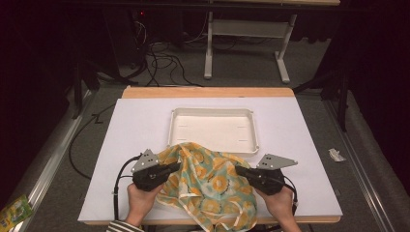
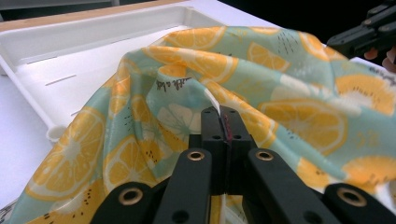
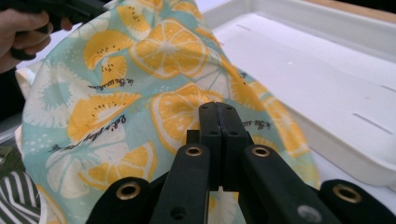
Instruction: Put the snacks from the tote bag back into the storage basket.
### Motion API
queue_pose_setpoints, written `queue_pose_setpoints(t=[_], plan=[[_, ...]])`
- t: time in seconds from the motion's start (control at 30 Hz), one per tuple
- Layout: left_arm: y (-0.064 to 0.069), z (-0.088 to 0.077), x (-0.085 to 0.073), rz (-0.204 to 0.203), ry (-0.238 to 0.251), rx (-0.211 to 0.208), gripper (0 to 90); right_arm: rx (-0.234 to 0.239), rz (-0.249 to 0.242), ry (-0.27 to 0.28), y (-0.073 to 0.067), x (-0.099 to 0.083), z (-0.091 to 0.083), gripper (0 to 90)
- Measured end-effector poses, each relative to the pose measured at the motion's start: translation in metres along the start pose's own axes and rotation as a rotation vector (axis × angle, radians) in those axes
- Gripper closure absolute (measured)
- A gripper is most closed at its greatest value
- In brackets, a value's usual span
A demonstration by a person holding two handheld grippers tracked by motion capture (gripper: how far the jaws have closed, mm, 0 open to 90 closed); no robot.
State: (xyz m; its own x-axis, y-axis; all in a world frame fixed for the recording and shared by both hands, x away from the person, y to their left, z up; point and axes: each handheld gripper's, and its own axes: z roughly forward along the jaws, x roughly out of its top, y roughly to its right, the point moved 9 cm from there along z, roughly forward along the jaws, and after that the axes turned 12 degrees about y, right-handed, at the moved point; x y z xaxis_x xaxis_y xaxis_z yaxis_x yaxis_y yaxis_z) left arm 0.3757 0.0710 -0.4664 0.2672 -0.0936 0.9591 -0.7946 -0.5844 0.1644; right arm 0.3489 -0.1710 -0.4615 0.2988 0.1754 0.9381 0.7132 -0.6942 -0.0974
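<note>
The cloth [image 1: 208,181] is a thin, soft woven fabric with a slight sheen, printed with orange slices on pale teal, and it falls in smooth folds. The tray [image 1: 179,128] looks like white moulded plastic, smooth and faintly glossy, on a desk [image 1: 135,125] with a matt white top and a bare wooden edge. Each gripper, the left gripper [image 2: 219,126] and the right gripper [image 3: 218,122], is matt black plastic with brass-coloured metal eyelets.

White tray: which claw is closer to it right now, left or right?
Roughly even; right by a hair at most. The left claw pinches the cloth just off the white tray near its near-left corner; the right claw pinches the cloth below the tray's near edge.
</note>
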Motion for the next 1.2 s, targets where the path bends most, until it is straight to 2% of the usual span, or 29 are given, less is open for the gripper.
queue_pose_setpoints(t=[0.1,0.23,0.37,0.47,0.57,0.8,0.9,1.1,1.2], plan=[[0.000,0.000,0.001,0.003,0.003,0.001,90.0,-0.037,0.017,0.018,0.012,0.002,-0.010,90.0],[0.001,0.000,0.001,0.007,0.002,-0.001,89.9,-0.063,0.029,0.029,0.022,0.002,-0.016,90.0],[0.001,0.000,0.001,0.011,0.000,-0.002,89.8,-0.104,0.062,0.036,0.038,-0.003,-0.025,90.0],[0.002,0.001,0.001,0.014,0.000,-0.002,89.8,-0.112,0.067,0.035,0.041,-0.005,-0.026,90.0],[0.004,0.003,0.003,0.018,-0.002,-0.006,89.8,-0.152,0.104,0.023,0.056,-0.013,-0.029,90.0],[0.008,0.008,0.005,0.032,-0.010,-0.017,89.8,-0.199,0.142,0.003,0.074,-0.023,-0.031,90.0],[0.009,0.011,0.006,0.033,-0.014,-0.021,89.8,-0.230,0.162,-0.030,0.086,-0.033,-0.029,90.0],[0.008,0.020,0.004,0.033,-0.030,-0.030,90.0,-0.262,0.194,-0.062,0.097,-0.044,-0.026,90.0],[0.004,0.024,0.001,0.024,-0.042,-0.026,90.0,-0.277,0.191,-0.090,0.103,-0.051,-0.022,90.0]])
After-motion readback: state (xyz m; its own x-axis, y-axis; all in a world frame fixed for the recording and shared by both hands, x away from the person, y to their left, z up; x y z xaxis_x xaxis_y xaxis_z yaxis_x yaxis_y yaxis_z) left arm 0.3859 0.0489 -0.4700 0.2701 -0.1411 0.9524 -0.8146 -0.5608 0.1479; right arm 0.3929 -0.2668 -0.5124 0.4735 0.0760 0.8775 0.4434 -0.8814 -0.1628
